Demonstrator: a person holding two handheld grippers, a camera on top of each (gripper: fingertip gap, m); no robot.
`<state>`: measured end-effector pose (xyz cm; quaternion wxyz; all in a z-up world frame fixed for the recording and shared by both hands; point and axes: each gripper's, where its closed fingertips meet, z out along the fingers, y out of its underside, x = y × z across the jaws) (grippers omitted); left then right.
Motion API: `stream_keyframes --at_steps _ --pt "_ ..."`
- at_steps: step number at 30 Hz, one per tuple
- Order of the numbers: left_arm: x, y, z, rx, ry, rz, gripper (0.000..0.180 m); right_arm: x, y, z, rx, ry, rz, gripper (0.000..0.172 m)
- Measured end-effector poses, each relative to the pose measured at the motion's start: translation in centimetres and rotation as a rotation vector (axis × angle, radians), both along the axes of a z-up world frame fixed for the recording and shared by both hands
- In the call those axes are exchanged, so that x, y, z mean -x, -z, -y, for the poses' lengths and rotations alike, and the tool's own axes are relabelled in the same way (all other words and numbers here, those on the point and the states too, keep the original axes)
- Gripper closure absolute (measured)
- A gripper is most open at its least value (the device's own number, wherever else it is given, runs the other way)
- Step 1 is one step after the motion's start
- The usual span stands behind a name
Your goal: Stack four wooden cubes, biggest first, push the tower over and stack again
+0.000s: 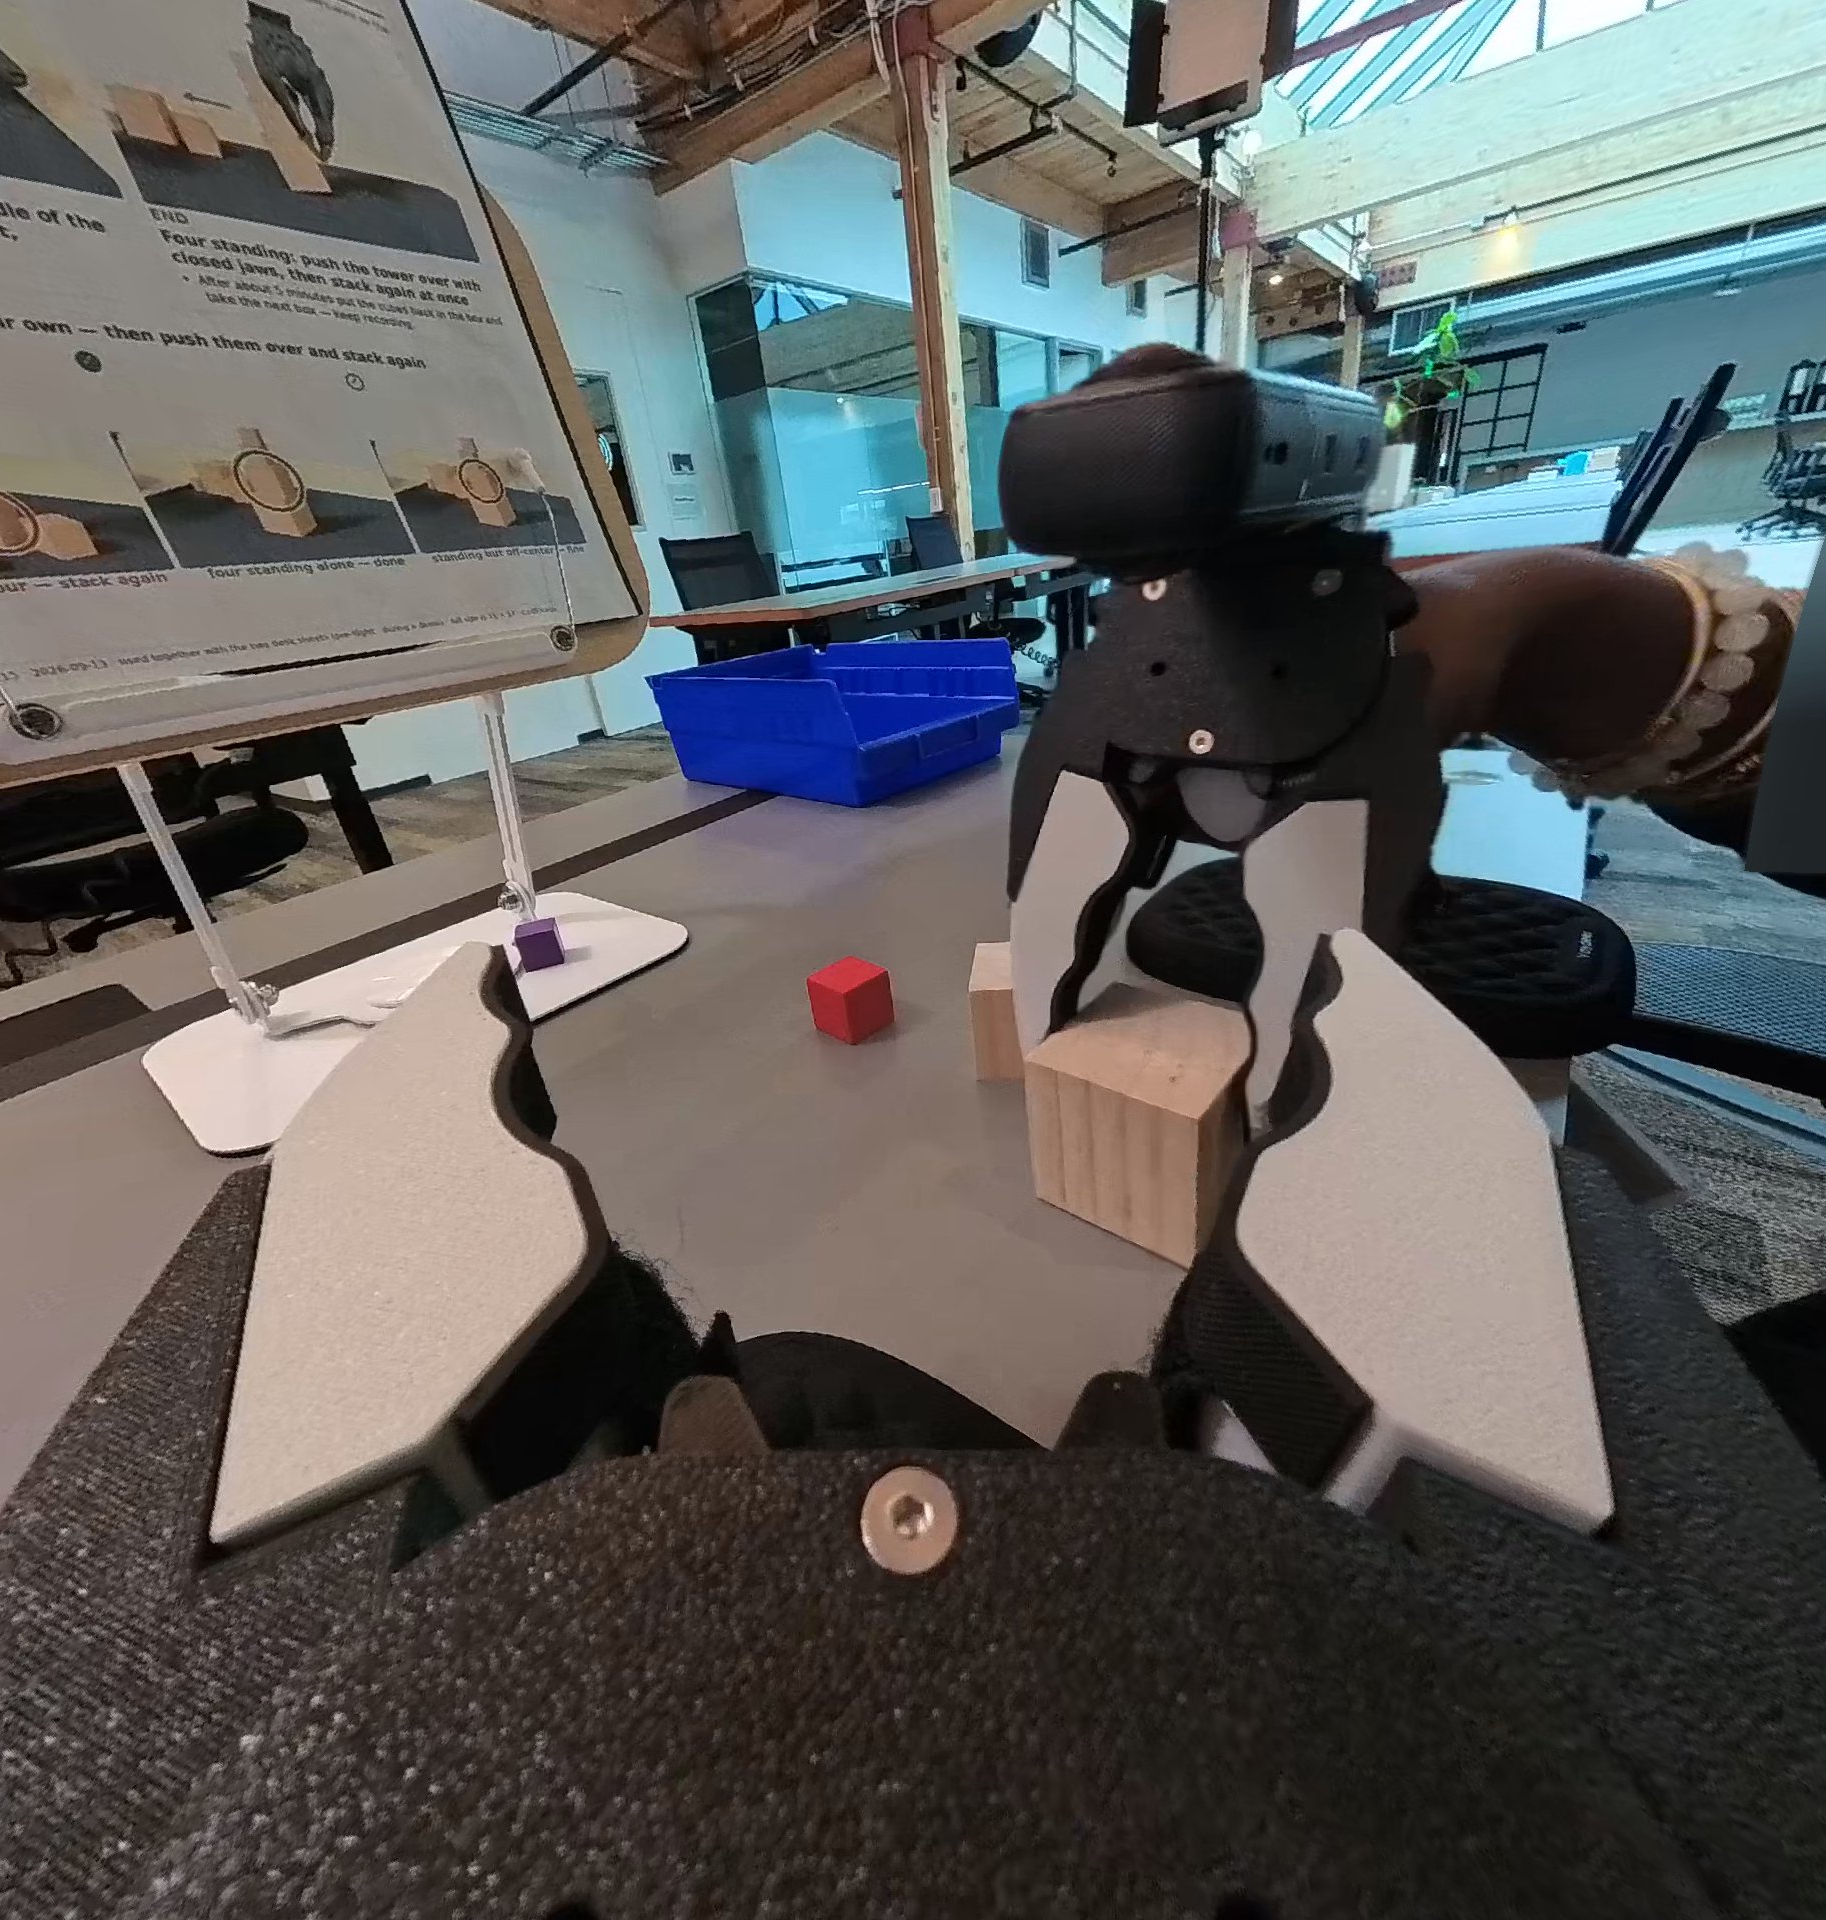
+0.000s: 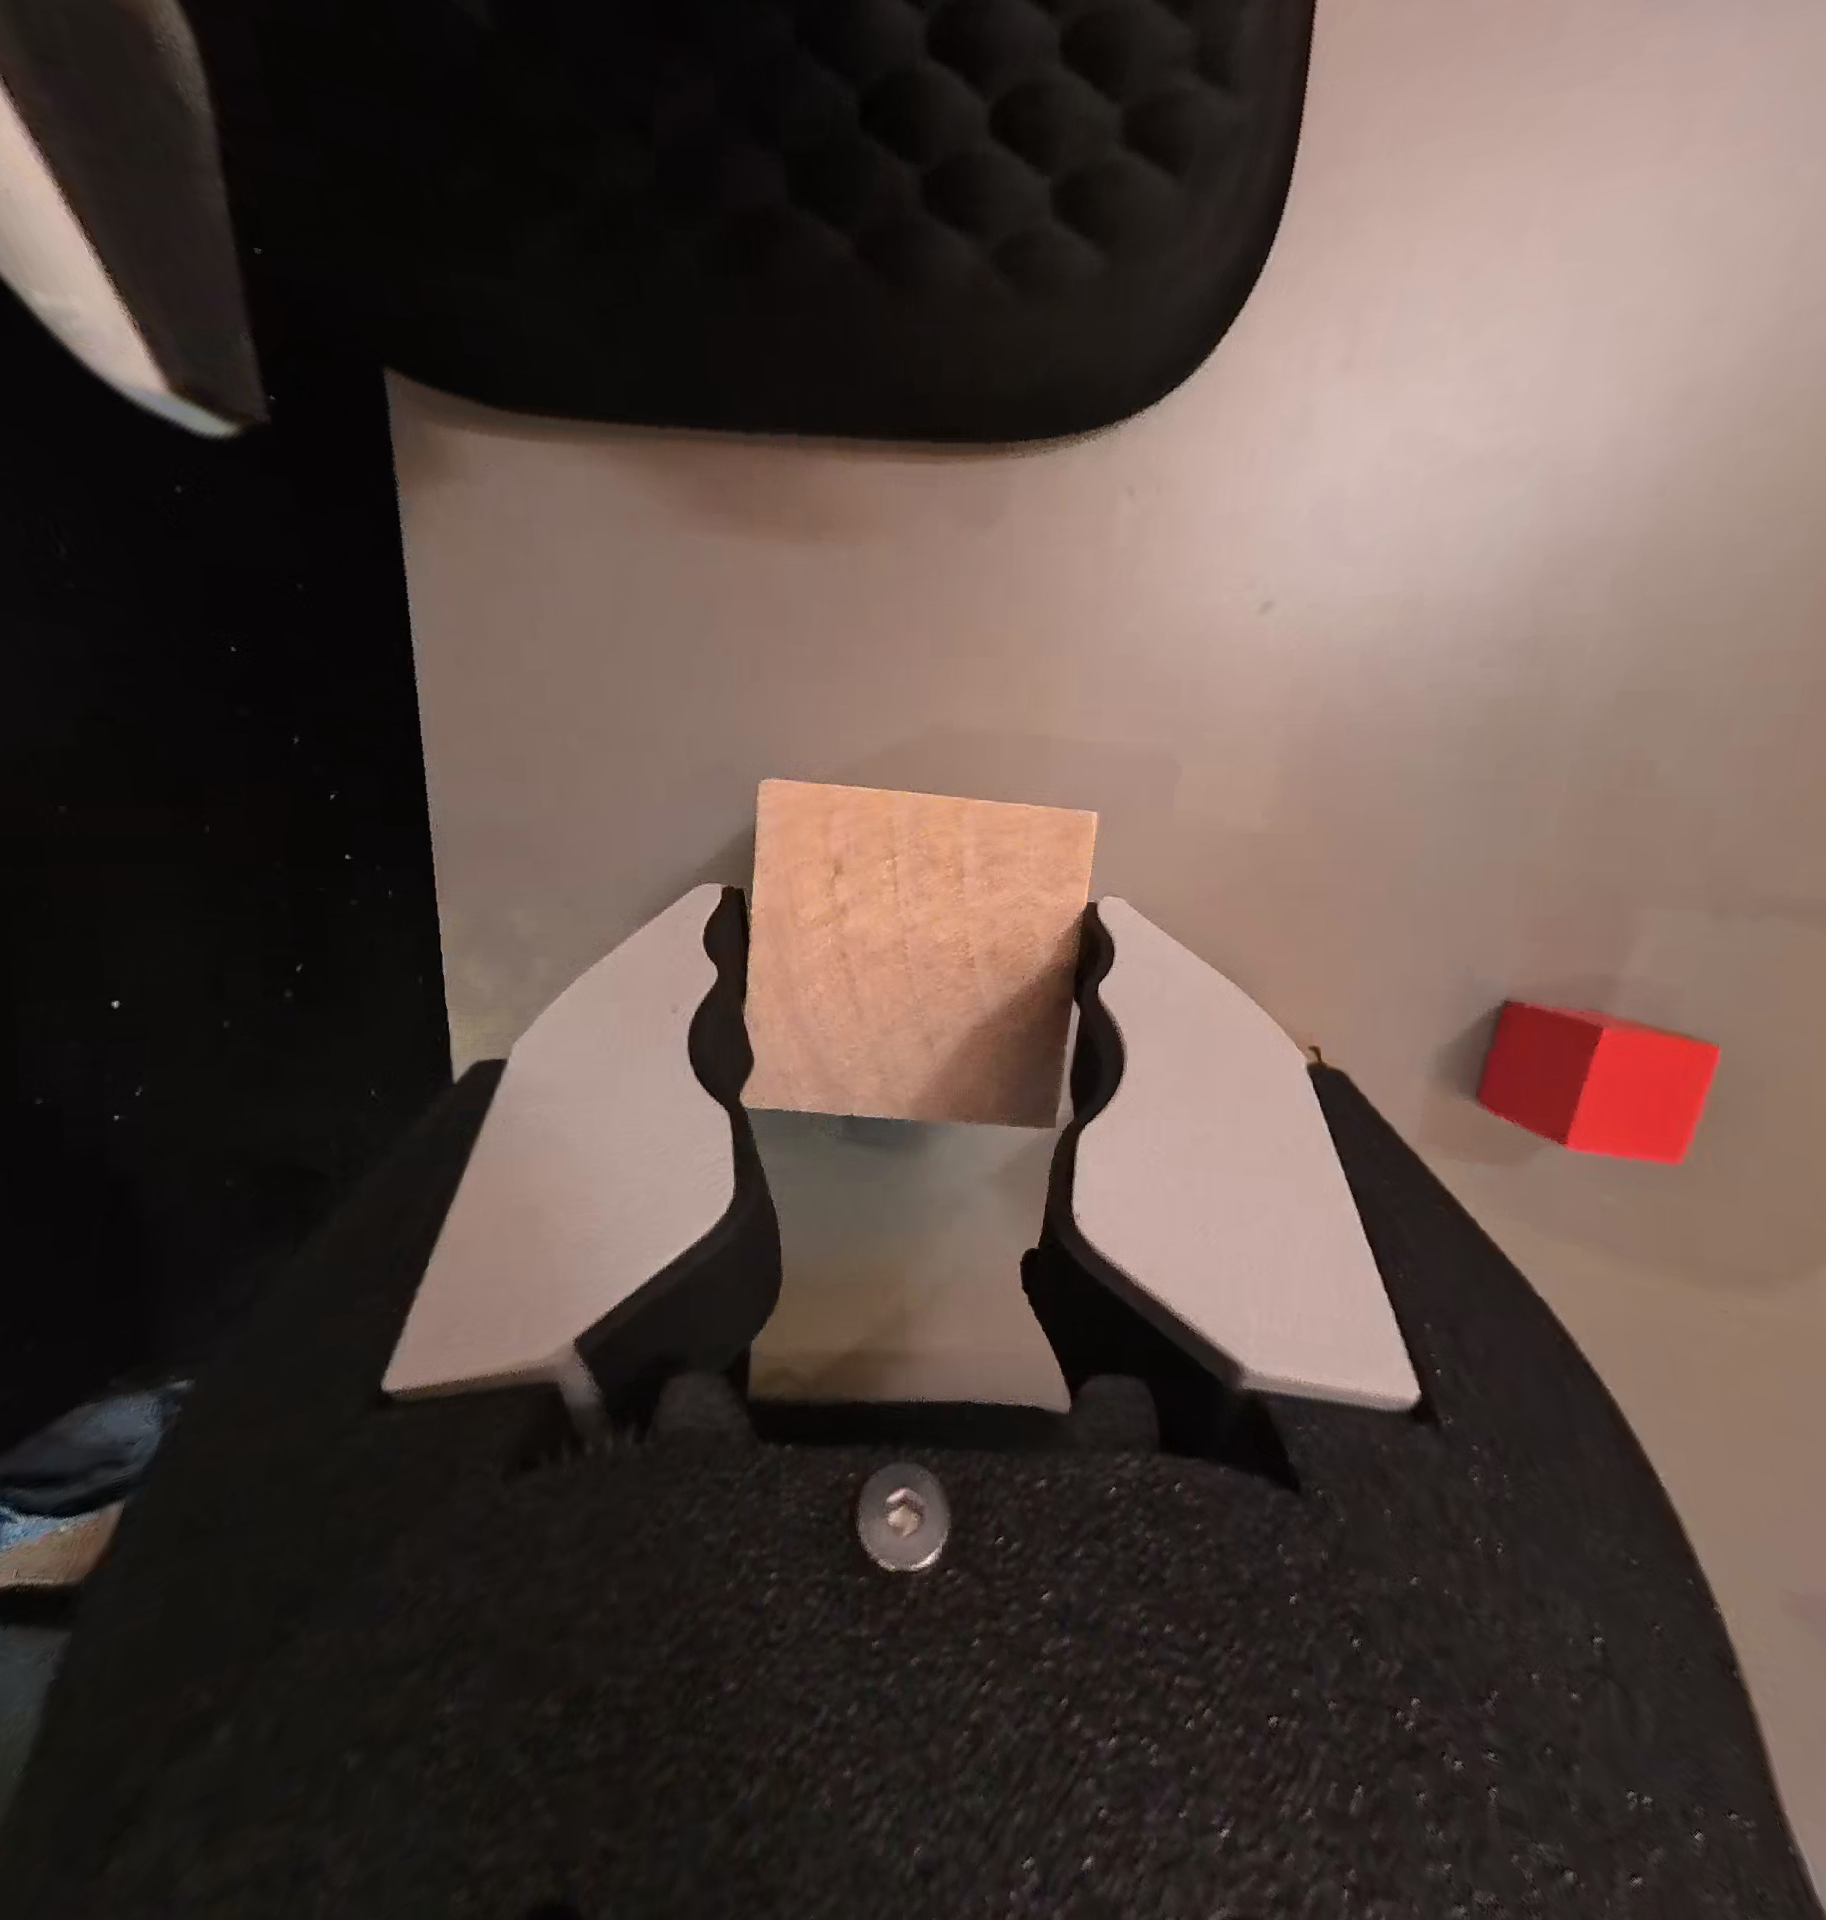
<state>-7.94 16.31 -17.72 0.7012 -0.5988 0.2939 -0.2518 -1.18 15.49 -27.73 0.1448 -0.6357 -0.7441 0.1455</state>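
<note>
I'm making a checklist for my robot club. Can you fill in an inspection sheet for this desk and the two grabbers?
Surface: grey table, flat.
Job's things: large wooden cube; smaller wooden block; red cube; purple cube.
Clutter: blue bin; instruction sheet stand.
Grippers: left gripper wide open, holding nothing; right gripper closed on the large wooden cube.
Cables: nothing seen.
Surroundings: black chair, office desks.

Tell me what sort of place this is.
Most likely an open-plan office or lab. Rows of desks with office chairs stand behind, glass-walled rooms line the far side, and the grey table carries a blue bin and an instruction sheet on a stand.
</note>
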Motion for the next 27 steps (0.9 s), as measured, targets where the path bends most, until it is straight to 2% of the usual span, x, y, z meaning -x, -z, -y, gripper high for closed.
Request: stream_keyframes --at_steps 6,10,16,27 --pt "0.0 0.0 0.0 -0.001 0.004 0.002 0.044 2.5 -3.1 -2.1 -0.006 -0.175 -0.117 0.112" --pt "0.1 -0.1 0.1 -0.003 0.004 0.008 0.044 3.8 -3.9 -4.8 -0.073 -0.311 -0.091 0.112" --pt "0.2 -0.1 0.0 0.006 0.009 0.019 0.044 5.5 -3.1 -6.8 -0.033 -0.447 -0.068 0.112" --pt "0.2 -0.2 0.1 0.0 0.01 0.02 0.044 6.9 -0.8 -7.5 0.041 -0.534 -0.057 0.112"
